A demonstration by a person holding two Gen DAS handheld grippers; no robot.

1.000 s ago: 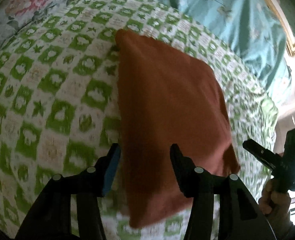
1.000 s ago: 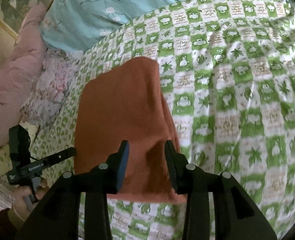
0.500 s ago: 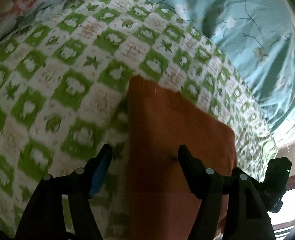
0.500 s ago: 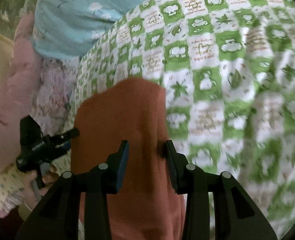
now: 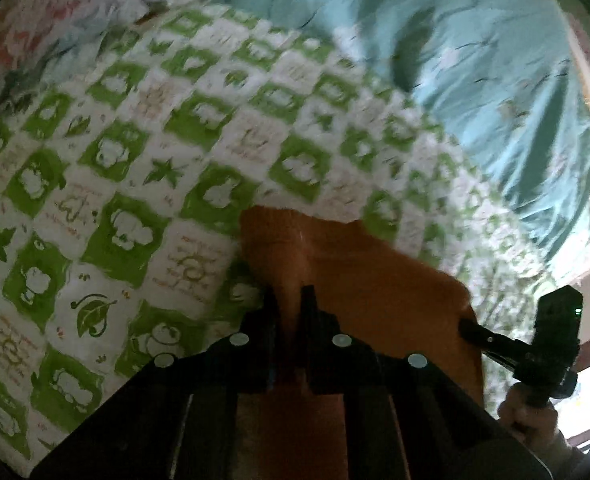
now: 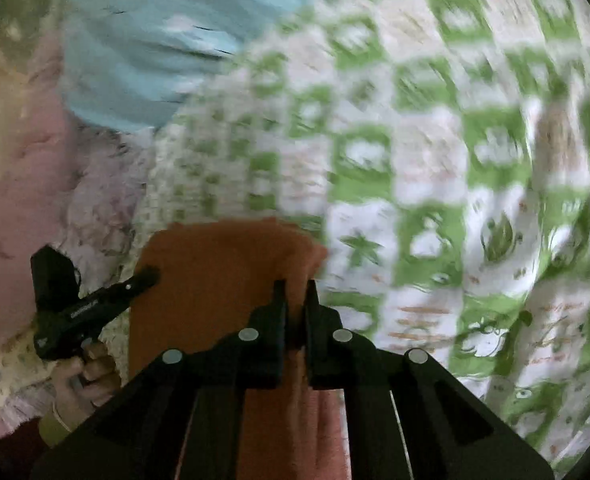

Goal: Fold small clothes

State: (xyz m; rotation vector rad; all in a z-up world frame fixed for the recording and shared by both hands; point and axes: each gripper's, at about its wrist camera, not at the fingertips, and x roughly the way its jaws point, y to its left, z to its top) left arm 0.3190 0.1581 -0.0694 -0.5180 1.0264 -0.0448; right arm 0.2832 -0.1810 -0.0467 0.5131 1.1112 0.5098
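a home bedroom — green-checked quilt (image 5: 143, 184), teal duvet (image 5: 475, 60), pink blanket (image 6: 19, 184) on the bed.

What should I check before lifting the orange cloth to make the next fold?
1. Left claw pinching orange cloth: ok, still closing, fabric between the jaws.
2. Right claw shut on the cloth near its right edge: ok.
3. Both grips at the cloth's far corners: ok.
4. Green checked bedspread caught in either pinch: cannot tell.
5. Bedspread bare beyond the cloth: ok.
6. Cloth's near edge lying flat: cannot tell, hidden.
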